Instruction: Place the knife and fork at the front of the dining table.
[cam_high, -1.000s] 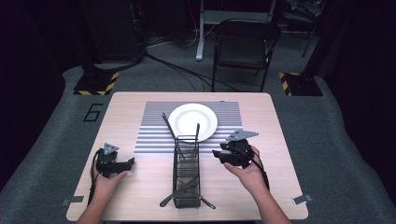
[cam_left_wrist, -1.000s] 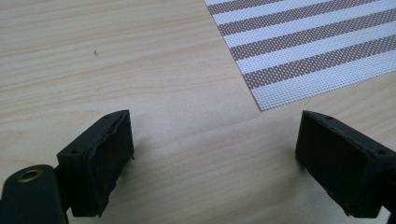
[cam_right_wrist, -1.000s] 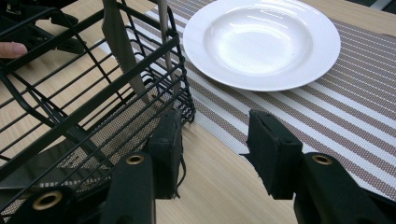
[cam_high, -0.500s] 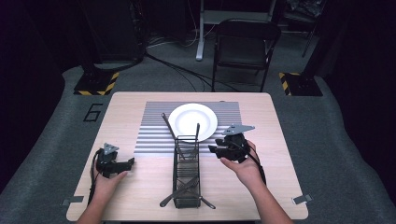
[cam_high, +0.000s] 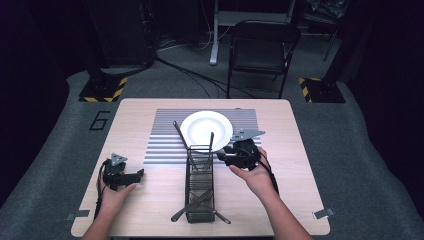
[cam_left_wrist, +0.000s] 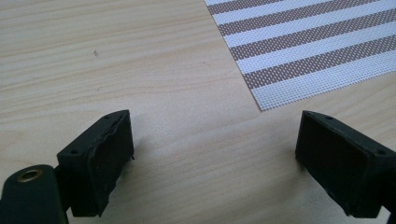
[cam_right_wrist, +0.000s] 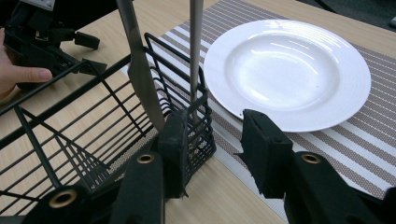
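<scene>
My right gripper (cam_high: 224, 156) sits beside the black wire cutlery caddy (cam_high: 200, 182), whose far end meets the white round plate (cam_high: 206, 129); its jaws, apart, have just been closing toward an upright metal utensil (cam_right_wrist: 195, 56). My left gripper (cam_high: 136, 174) rests wide open on the wooden surface (cam_high: 310, 170).

We had the high view looking forward and down over the whole desk (cam_high: 150, 107); both gripper views sat close, low; right one shared the plate (cam_right_wrist: 289, 70).
</scene>
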